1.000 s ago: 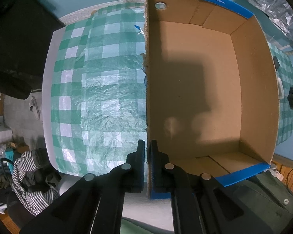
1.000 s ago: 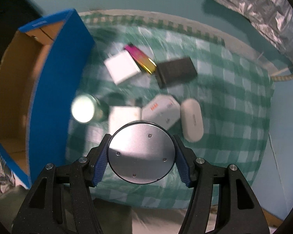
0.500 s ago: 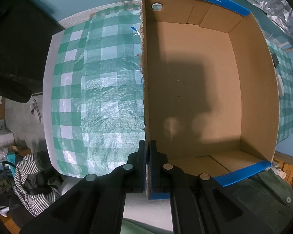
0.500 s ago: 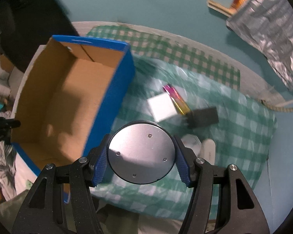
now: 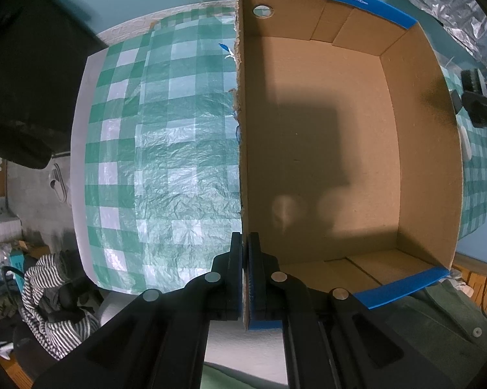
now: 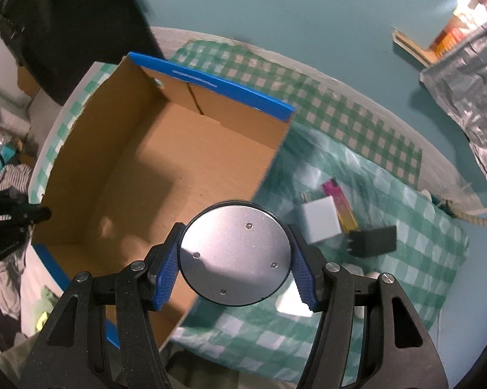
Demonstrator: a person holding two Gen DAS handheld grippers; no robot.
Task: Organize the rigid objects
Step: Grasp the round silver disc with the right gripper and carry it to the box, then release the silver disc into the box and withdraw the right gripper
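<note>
A blue cardboard box [image 5: 340,149] with a bare brown inside stands open on the green checked tablecloth [image 5: 165,149]. My left gripper [image 5: 246,259] is shut on the box's near left wall. My right gripper [image 6: 235,256] is shut on a round silver metal disc [image 6: 235,256] and holds it in the air above the box's right wall [image 6: 269,168]. The box also shows in the right wrist view [image 6: 152,175]. The right gripper's tip shows at the right edge of the left wrist view [image 5: 477,97].
On the cloth right of the box lie a white cube charger [image 6: 321,223], a pink and yellow stick [image 6: 339,201], a black block [image 6: 373,241] and white items partly hidden by my right fingers. Striped clothes [image 5: 49,295] lie left of the table. Crinkled foil [image 6: 464,90] is at the back right.
My right gripper has carried the disc up and to the left, from over the loose items to above the box's right wall. The left gripper has kept its hold on the box wall.
</note>
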